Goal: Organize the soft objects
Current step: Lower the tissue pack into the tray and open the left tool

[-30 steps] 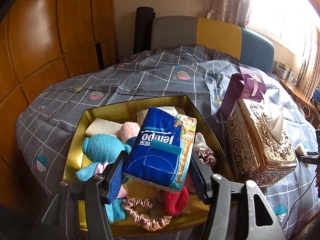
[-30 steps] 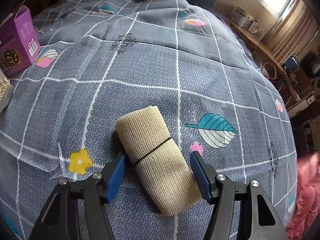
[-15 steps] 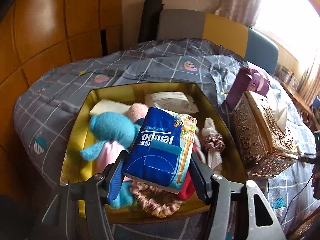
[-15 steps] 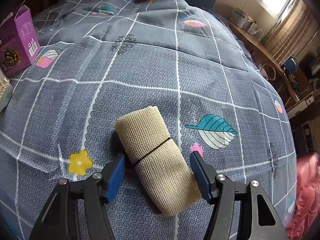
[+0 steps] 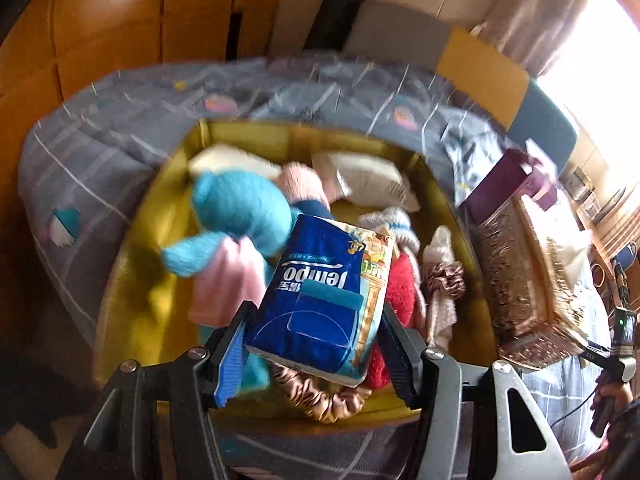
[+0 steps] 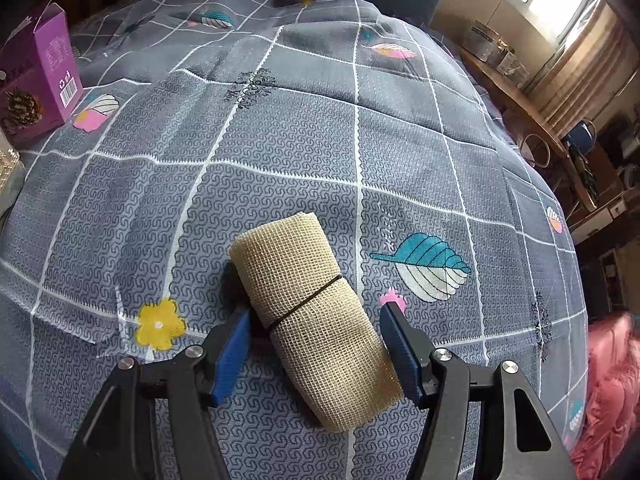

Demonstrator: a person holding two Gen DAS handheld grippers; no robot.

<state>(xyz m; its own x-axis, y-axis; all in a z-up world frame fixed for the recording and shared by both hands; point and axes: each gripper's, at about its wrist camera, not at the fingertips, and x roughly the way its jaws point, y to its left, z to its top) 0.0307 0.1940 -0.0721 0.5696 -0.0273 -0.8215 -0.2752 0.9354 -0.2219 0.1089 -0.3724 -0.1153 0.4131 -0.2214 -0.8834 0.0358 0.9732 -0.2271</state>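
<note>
My left gripper (image 5: pixel 316 312) is shut on a blue Tempo tissue pack (image 5: pixel 320 300), holding it tilted just above a golden tray (image 5: pixel 132 320). In the tray lie a blue plush toy (image 5: pixel 240 208), a pink cloth (image 5: pixel 224 288), a red fuzzy item (image 5: pixel 400 292), a satin scrunchie (image 5: pixel 320 400) and white packets (image 5: pixel 368 180). The view is blurred. My right gripper (image 6: pixel 315 312) is shut on a beige mesh fabric roll (image 6: pixel 308 304) bound with a dark band, low over the grey checked bedspread (image 6: pixel 280 140).
An ornate gold tissue box (image 5: pixel 528 280) stands right of the tray, and a purple carton (image 5: pixel 504 184) stands behind that box. The purple carton (image 6: pixel 48 60) also shows at the far left of the right wrist view. A wooden wall (image 5: pixel 100 20) runs along the bed's left. A pink blanket (image 6: pixel 612 380) lies at the right edge.
My left gripper has sunk closer over the tray and rolled, still holding the tissue pack. My right gripper and the roll have not moved.
</note>
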